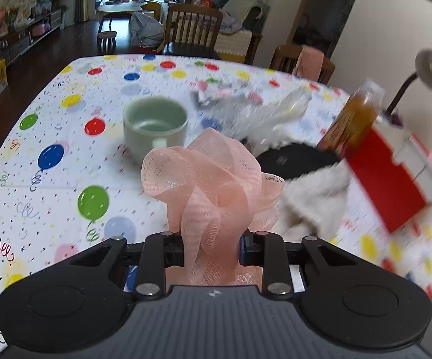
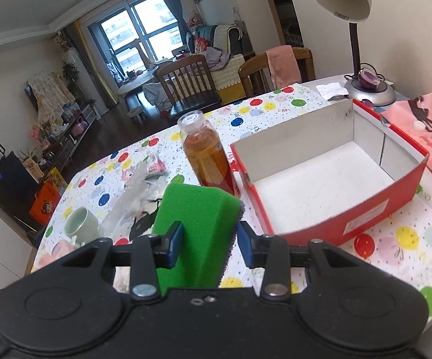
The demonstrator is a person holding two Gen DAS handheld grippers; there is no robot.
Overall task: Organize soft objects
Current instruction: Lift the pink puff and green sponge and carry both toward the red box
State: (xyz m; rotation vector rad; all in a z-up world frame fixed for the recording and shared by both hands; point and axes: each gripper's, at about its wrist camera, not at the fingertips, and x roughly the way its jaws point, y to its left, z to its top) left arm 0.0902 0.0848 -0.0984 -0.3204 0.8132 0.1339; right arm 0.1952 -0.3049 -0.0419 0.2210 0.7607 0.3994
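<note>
Only right wrist view shows red box [image 2: 329, 185] interior.

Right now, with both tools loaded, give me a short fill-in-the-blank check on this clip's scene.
1. The left tool grips a pink mesh ____.
2. The sponge in the right tool is coloured ____.
3. The red box holds ____.
4. The bottle of amber liquid stands ____ on the table.

Missing words: bath puff; green; nothing; upright
</note>
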